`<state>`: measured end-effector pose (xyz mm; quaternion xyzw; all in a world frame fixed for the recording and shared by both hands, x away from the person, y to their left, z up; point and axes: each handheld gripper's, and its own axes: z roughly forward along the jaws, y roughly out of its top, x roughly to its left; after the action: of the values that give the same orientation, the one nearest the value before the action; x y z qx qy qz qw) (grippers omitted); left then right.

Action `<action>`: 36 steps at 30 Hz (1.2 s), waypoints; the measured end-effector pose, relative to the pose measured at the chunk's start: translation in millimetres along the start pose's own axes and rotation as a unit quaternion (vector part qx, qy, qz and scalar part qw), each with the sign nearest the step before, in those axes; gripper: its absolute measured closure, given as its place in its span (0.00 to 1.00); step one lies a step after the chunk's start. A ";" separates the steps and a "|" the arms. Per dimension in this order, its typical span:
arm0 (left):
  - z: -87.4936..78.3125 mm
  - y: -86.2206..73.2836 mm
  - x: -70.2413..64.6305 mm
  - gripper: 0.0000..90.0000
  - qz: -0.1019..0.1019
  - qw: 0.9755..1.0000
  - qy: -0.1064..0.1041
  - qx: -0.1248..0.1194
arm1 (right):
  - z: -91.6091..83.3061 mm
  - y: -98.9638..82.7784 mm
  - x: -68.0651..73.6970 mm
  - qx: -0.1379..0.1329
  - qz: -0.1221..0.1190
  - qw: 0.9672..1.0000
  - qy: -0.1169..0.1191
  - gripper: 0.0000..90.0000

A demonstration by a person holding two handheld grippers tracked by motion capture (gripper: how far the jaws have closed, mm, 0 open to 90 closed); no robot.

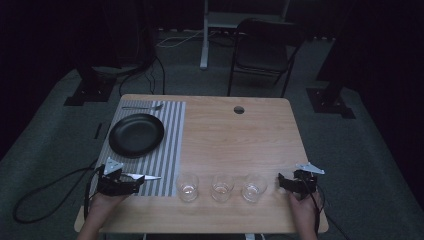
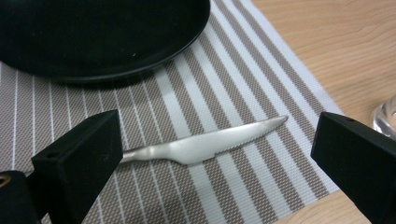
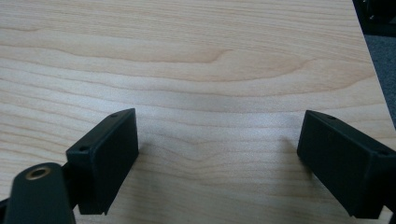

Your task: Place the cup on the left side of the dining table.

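Note:
A silver knife [image 2: 205, 145] lies on the striped placemat [image 2: 243, 84], blade toward the right, its handle running behind one black jaw. My left gripper [image 2: 219, 128] is open, jaws wide on either side of the knife and not pressing it. From above, the left gripper [image 1: 135, 183] sits at the placemat's [image 1: 170, 140] near edge with the knife [image 1: 145, 177] pointing right from it. A black plate [image 1: 136, 135] rests on the mat beyond. My right gripper [image 1: 282, 181] hovers low at the table's right front, open [image 3: 217, 126] over bare wood.
Three clear glasses [image 1: 187, 186] [image 1: 222, 187] [image 1: 253, 188] stand in a row along the front between the grippers; one glass [image 2: 385, 119] edges into the left gripper view. A fork [image 1: 142, 107] lies at the mat's far end. A chair [image 1: 262, 47] stands behind the table.

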<state>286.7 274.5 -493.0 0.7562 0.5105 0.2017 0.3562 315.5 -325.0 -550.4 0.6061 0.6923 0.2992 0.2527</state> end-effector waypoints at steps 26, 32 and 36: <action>7.4 45.3 -39.7 0.03 0.073 0.996 -0.055 -0.016 | 0.1 -0.1 -0.2 0.000 -0.001 1.000 0.000 0.13; 12.1 56.0 -52.4 0.03 0.095 0.993 -0.070 -0.013 | 0.1 -0.1 -0.2 -0.001 -0.001 1.000 0.000 0.13; 14.9 64.1 -58.8 0.03 0.102 0.992 -0.077 -0.017 | 0.1 -0.1 -0.2 -0.001 -0.001 1.000 0.000 0.13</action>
<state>313.6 201.2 -451.7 0.8116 0.3981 0.1868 0.3847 315.5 -325.2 -550.5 0.6053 0.6927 0.2993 0.2533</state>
